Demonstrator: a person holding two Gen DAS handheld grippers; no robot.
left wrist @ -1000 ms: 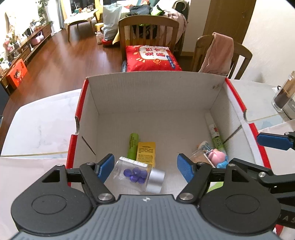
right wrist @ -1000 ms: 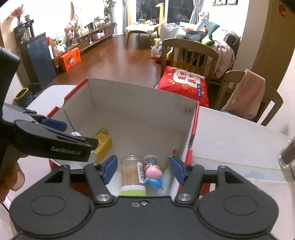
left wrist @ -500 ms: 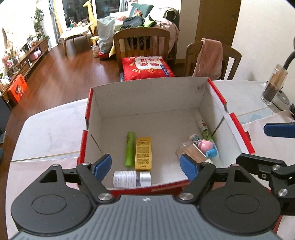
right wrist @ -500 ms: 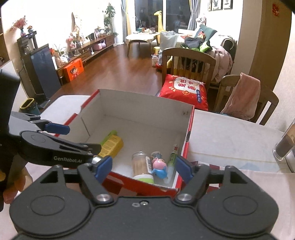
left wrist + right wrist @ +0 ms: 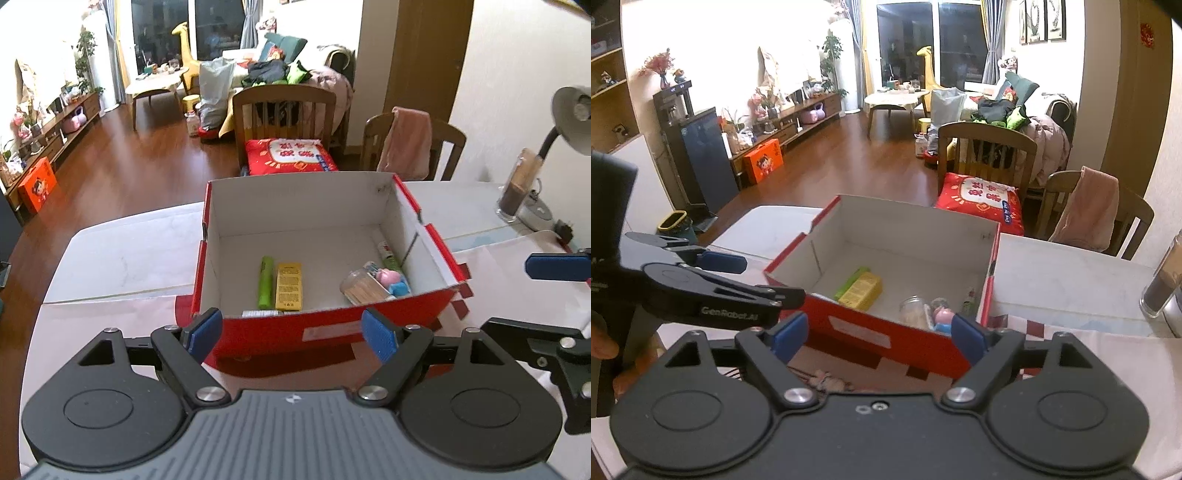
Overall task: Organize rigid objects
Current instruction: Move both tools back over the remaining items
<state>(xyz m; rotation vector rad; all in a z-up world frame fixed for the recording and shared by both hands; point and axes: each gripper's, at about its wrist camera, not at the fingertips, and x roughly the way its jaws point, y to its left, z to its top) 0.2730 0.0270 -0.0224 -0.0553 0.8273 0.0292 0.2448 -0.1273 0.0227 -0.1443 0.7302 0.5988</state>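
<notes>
Box (image 5: 332, 334) on desk (image 5: 122, 254), holding tube (image 5: 266, 282), carton (image 5: 289, 285), jar (image 5: 364, 290), toy (image 5: 392, 277); left gripper (image 5: 291, 334) and right gripper (image 5: 875, 336) jaws just widening, open, empty.

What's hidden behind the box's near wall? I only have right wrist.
Observer: A white-labelled item lies tight against the near wall of the red box. Only its top edge shows in the left wrist view.
Operator: And the green thing beside the yellow carton?
Observer: A green tube, lying flat alongside the yellow carton, full length visible.
Operator: Anything by the glass at my right edge?
Observer: A grey desk lamp stands next to the glass.
</notes>
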